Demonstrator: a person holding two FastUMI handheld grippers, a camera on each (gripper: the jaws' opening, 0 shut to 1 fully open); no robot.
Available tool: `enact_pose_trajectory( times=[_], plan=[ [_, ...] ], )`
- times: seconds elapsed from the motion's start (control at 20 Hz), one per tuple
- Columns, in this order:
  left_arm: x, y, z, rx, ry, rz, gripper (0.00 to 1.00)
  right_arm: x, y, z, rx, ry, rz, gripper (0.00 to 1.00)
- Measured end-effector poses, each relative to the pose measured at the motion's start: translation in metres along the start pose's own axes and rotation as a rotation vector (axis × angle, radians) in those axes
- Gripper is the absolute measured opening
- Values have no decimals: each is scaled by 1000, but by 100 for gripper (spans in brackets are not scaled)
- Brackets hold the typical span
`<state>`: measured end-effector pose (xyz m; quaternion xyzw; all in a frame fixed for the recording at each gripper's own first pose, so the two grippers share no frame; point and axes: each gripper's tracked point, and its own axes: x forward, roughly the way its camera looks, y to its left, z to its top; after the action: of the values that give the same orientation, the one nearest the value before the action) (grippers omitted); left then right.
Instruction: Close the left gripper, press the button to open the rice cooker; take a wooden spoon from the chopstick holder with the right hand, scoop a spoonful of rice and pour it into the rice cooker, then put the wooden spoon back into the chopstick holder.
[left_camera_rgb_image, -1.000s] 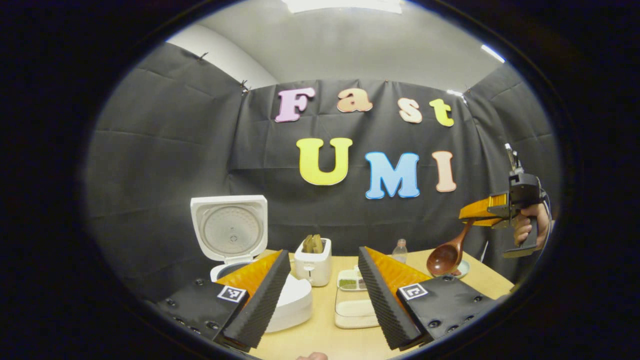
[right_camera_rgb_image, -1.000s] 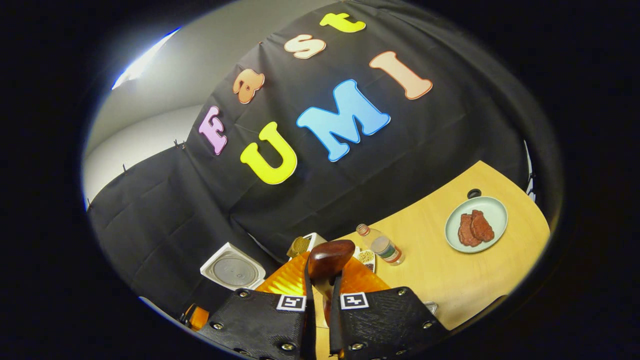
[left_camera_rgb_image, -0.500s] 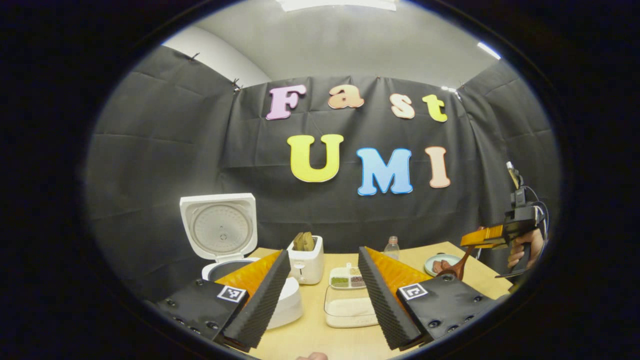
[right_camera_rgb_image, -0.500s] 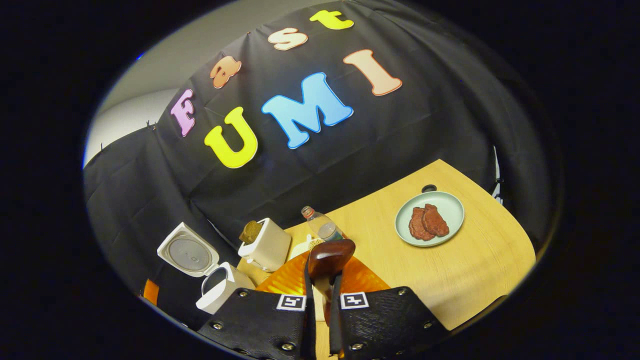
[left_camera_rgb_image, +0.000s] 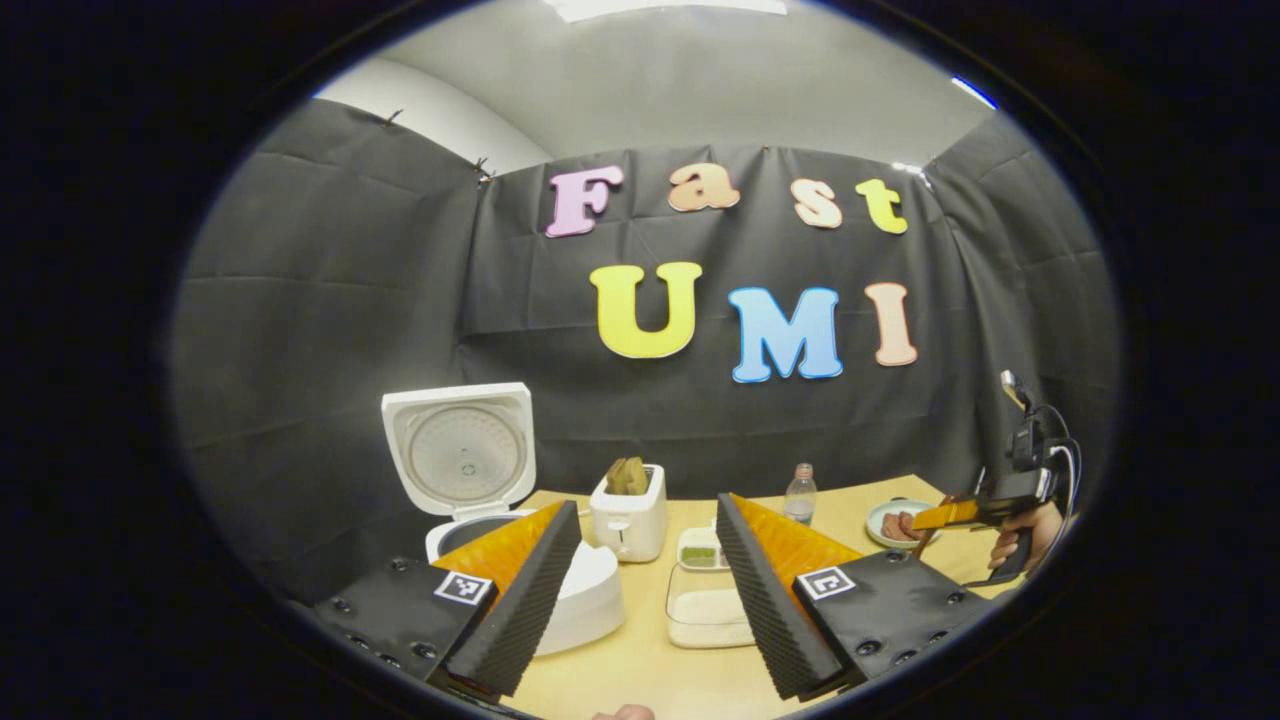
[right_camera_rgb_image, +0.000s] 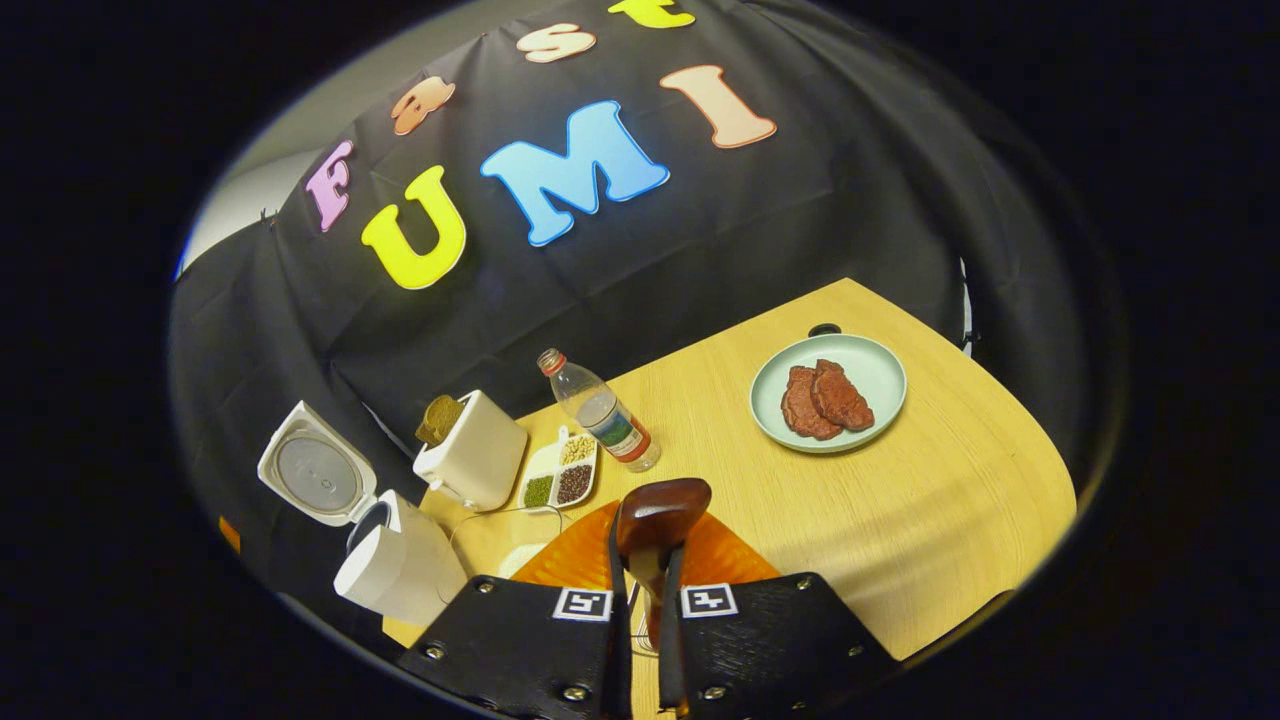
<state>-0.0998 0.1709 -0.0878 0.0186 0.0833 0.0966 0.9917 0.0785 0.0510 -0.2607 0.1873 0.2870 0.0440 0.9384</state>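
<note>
Lid up on the white rice cooker (left_camera_rgb_image: 560, 590), its round inner plate facing us at the far left of the pale wooden table (right_camera_rgb_image: 900, 530), so the button press looks done. The left gripper (left_camera_rgb_image: 648, 590) hangs near the table's front with its fingers spread wide and nothing between them.

Over on the right, the right gripper (right_camera_rgb_image: 640, 620) has its fingers pressed together on the handle of the dark brown wooden spoon (right_camera_rgb_image: 660, 512), bowl poking out ahead, high above the table. From the left gripper view that same gripper (left_camera_rgb_image: 950, 514) sits at the far right, a hand (left_camera_rgb_image: 1020, 540) around its grip.

Below the spoon lies the clear rectangular container of white rice (left_camera_rgb_image: 708, 608), just right of the cooker. Behind it are the small divided dish of beans (right_camera_rgb_image: 560, 475), the white toaster with brown bread (right_camera_rgb_image: 472, 458) and the clear plastic bottle with a red cap (right_camera_rgb_image: 600, 410). The pale green plate with two dark red patties (right_camera_rgb_image: 880, 375) lies well apart, right.

The scoop looks next, and here's the danger: the pinch is on a narrow handle, so a loaded bowl could twist in the fingers and spill grains on the table. A steep dive could shove the light container. The carry left passes near the bottle; clip it and it topples.
</note>
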Motion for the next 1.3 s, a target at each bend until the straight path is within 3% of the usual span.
enact_pose_trajectory(
  times=[0.3, 0.7, 0.8, 0.95, 1.0, 1.15, 1.3],
  plan=[
    [-4, 9, -7, -9, 18, 32, 95, 9, 3, -14, -72, 4, -4, 11],
    [8, -13, -3, -14, 11, -25, 95, 0, -17, -18, -91, -37, -44, 15],
    [11, -17, -5, -15, 11, -36, 95, -9, -28, -2, -137, -104, -93, 31],
    [15, -22, -6, -40, 7, -50, 95, -31, -39, 30, -216, -197, -170, 99],
    [17, -22, -4, -52, 6, -52, 95, -43, -34, 47, -248, -239, -176, 94],
    [24, -19, 0, -83, -3, -63, 92, -79, -7, 89, -334, -332, -155, 98],
    [35, -7, 7, -70, -10, -54, 95, -102, 22, 122, -346, -392, -128, 98]
  ],
)
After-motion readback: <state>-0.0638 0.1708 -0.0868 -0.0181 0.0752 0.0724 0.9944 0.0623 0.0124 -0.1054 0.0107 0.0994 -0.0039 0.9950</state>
